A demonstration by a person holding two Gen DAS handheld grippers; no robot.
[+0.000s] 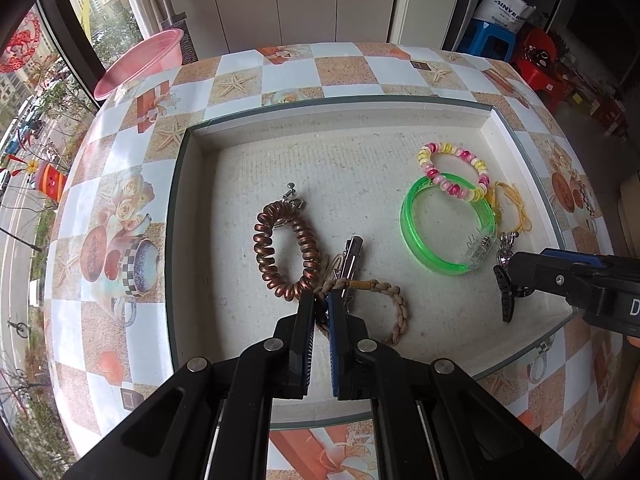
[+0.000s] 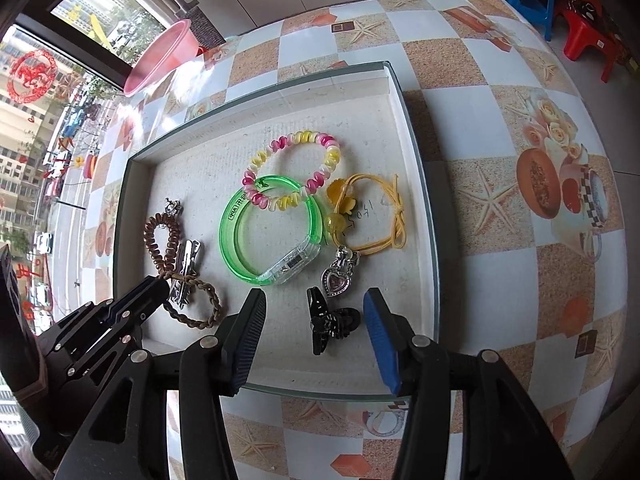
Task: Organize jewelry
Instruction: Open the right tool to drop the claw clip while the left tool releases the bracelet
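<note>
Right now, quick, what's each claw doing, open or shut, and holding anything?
Left claw: shut on the beige braided hair tie, beside the silver metal hair clip.
Right claw: open, empty, straddling the black plastic claw clip.

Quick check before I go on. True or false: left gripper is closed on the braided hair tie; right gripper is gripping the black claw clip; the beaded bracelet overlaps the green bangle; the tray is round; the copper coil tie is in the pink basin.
1. The left gripper is closed on the braided hair tie. True.
2. The right gripper grips the black claw clip. False: it is open, with the clip between its fingers.
3. The beaded bracelet overlaps the green bangle. True.
4. The tray is round. False: rectangular.
5. The copper coil tie is in the pink basin. False: it lies in the tray.
</note>
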